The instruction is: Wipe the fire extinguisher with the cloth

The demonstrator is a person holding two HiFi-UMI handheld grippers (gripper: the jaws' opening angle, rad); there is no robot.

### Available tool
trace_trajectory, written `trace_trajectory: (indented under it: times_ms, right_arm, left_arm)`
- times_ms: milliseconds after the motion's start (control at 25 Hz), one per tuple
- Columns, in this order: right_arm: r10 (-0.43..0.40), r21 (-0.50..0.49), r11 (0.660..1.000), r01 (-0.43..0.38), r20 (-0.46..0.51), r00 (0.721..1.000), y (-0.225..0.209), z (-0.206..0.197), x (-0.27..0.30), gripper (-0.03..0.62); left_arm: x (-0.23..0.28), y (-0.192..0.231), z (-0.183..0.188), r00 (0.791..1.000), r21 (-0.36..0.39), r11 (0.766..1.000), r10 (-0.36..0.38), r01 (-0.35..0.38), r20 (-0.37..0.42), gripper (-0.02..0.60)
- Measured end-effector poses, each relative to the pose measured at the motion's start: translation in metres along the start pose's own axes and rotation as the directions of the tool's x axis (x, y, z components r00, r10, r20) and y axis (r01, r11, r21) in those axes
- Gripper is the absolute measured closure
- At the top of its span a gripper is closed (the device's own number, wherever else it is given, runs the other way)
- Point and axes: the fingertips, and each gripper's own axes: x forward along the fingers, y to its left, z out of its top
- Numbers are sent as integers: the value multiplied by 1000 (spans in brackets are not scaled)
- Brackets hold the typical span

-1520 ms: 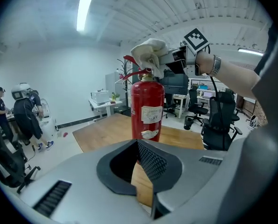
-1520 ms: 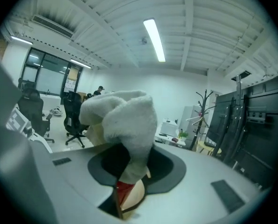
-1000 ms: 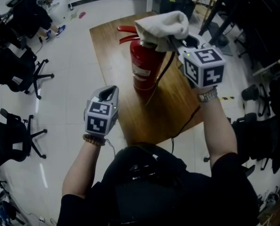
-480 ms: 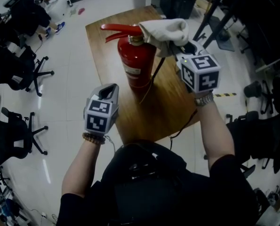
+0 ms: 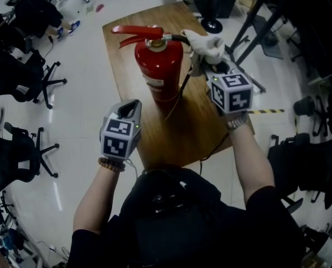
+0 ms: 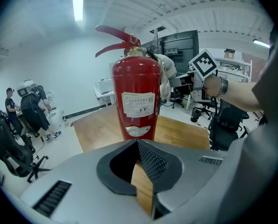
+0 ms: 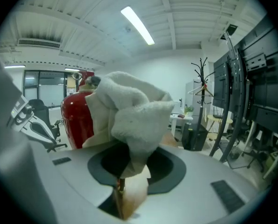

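The head view looks steeply down from above the person onto the wooden table [image 5: 124, 66], which fills the upper middle of the frame, with the left gripper [image 5: 133, 103] and right gripper [image 5: 217, 67] below it. The left gripper view sits low behind its own jaws, facing across the table at the fire extinguisher [image 6: 136, 97] close at frame centre. The right gripper view faces it from the opposite side, very near, the cloth [image 7: 134, 111] covering its centre. All three views share the fire extinguisher.
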Motion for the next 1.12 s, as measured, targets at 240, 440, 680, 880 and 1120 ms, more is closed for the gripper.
trace_trajectory:
  times_ms: [240, 440, 680, 880, 1120]
  right_arm:
    - [6, 28, 1000, -4, -64, 998, -1, -40, 20, 483]
    - [17, 39, 999, -12, -126, 992, 1, -72, 37, 482]
    - [51, 72, 997, -36, -223, 974, 9, -126, 62, 484]
    - [78, 92, 994, -53, -295, 952, 17, -167, 80, 484]
    - [92, 93, 994, -62, -363, 927, 21, -204, 96, 482]
  left_arm:
    - [4, -1, -10, 999, -13, 1000, 16, -16, -29, 581]
    - [7, -1, -17, 999, -25, 999, 27, -28, -47, 581]
    - [8, -1, -25, 996, -35, 998, 43, -46, -72, 581]
    - [9, -2, -30, 995, -43, 997, 56, -60, -88, 581]
    - [10, -1, -35, 993, -51, 996, 69, -74, -100, 581]
